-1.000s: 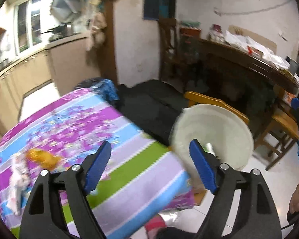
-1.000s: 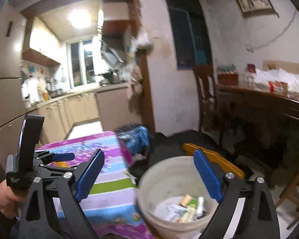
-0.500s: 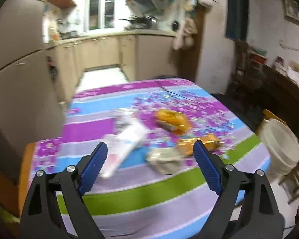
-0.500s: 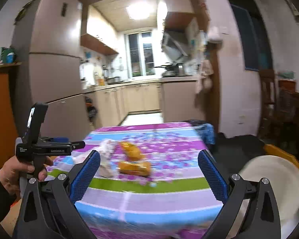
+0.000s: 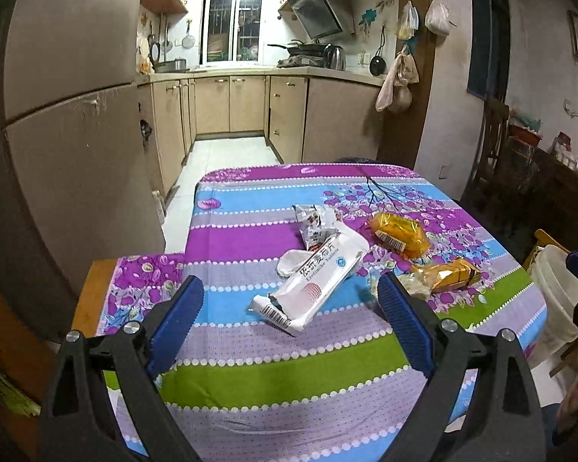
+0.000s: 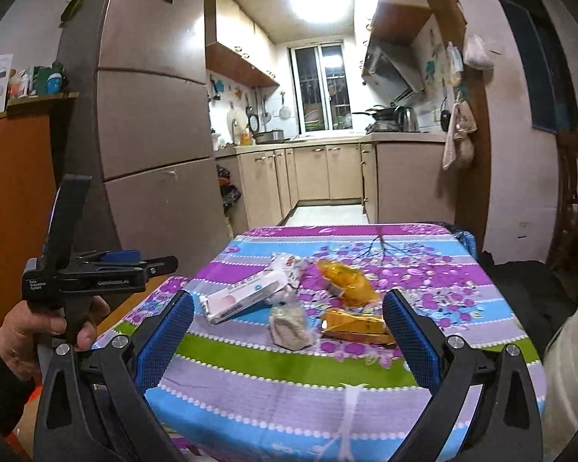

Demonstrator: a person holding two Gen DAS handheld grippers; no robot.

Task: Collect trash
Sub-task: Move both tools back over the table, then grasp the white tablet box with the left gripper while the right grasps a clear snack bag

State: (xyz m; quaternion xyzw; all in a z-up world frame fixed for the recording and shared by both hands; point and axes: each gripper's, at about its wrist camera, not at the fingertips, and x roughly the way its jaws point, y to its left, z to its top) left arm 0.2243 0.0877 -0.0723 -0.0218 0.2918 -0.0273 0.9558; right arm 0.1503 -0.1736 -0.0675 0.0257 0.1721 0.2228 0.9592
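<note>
in the left wrist view, the left gripper (image 5: 287, 304) is hanging spread wide and empty above the striped tablecloth (image 5: 289, 369), with the white wrapper (image 5: 312, 279) lying between its fingertips. in the right wrist view, the right gripper (image 6: 287, 325) is likewise gaping with nothing in it, the crumpled grey wrapper (image 6: 290, 326) and gold packet (image 6: 354, 325) lying on the cloth just beyond, between its fingers.

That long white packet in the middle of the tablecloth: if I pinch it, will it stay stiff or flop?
The long white packet looks like thin film, creased and curled at its barcode end, so it will probably flop and crumple when pinched. It seems flat and mostly empty, so likely very light. Its glossy surface may slip on the tablecloth if pushed.
</note>
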